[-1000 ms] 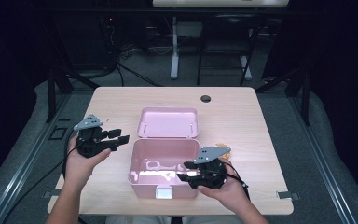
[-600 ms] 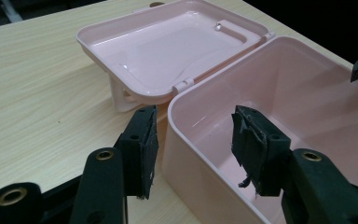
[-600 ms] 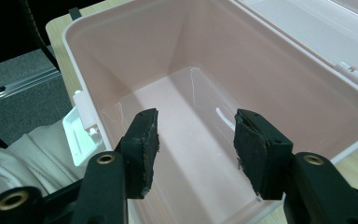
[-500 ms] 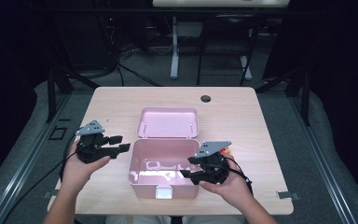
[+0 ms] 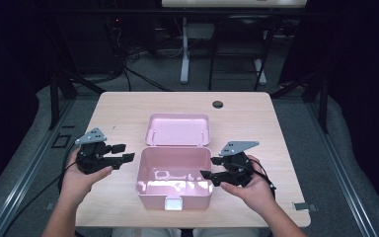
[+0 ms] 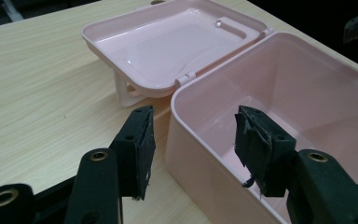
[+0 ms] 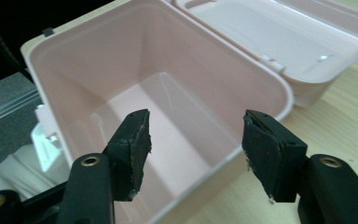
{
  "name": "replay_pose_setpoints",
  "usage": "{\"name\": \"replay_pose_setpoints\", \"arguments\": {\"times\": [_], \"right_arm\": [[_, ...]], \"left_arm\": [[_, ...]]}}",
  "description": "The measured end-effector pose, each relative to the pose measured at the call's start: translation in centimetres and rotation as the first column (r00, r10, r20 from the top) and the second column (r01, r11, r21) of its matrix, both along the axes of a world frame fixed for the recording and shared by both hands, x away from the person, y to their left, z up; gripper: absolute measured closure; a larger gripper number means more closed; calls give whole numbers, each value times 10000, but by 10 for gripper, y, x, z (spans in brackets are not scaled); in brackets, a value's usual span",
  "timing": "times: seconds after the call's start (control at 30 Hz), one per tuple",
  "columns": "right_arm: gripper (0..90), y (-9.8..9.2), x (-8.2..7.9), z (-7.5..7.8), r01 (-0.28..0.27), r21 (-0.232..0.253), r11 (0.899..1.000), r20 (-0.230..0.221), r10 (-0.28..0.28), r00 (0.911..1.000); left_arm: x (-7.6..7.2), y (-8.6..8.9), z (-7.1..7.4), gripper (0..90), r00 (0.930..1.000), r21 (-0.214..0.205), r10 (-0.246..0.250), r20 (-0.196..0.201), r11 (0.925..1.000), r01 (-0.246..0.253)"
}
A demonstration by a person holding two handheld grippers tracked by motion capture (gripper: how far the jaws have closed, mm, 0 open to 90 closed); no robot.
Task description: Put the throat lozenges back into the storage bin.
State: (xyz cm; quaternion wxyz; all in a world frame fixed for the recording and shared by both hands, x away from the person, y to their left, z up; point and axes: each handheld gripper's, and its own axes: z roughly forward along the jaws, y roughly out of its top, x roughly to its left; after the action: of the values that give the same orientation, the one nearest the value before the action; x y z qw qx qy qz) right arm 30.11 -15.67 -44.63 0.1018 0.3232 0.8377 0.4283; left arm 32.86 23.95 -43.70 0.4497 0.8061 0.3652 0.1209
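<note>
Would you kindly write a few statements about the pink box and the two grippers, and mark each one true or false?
1. The pink box stands open, its lid lying back on the table. True.
2. A toy lies at the bottom of the box. False: the box holds nothing.
3. The left gripper is clamped on the box wall. False: its jaws stand apart and have just been opening; one sits outside the wall and one inside, neither pressing on it.
4. The right gripper has its jaws apart at the box's right rim, holding nothing. True.
5. The lid has come off and lies separately. False: it stays joined at the hinge.
</note>
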Motion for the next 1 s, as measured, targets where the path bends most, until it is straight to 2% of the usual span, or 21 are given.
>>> {"name": "replay_pose_setpoints", "arguments": {"times": [0.17, 0.33, 0.43, 0.6, 0.77, 1.0], "right_arm": [[390, -11, 7, 1, 418, -153, 9990, 74, -417, 9991], [374, -20, 13, 0, 620, -278, 9977, 82, -618, 9981], [360, -23, 16, -2, 683, -424, 9968, 41, -682, 9977], [343, -26, 21, -6, 689, -568, 9960, -224, -703, 9973], [310, -27, 25, -9, 784, -792, 9938, -226, -805, 9965], [284, -31, 33, -12, 963, -1115, 9891, -281, -1000, 9946]], "left_arm": [[0, 1, -1, 451, 9999, 56, 72, -127, 10000, -71], [0, 0, -2, 427, 9988, -88, 76, -481, 9999, -80], [0, -2, -2, 406, 9984, 126, 6, -561, 9999, 1], [1, -5, -4, 344, 9988, 459, 51, -484, 9989, -29], [1, -4, -4, 293, 9985, 374, 253, -482, 9990, -235], [1, -2, -3, 288, 9987, 362, 253, -447, 9991, -237]]}}
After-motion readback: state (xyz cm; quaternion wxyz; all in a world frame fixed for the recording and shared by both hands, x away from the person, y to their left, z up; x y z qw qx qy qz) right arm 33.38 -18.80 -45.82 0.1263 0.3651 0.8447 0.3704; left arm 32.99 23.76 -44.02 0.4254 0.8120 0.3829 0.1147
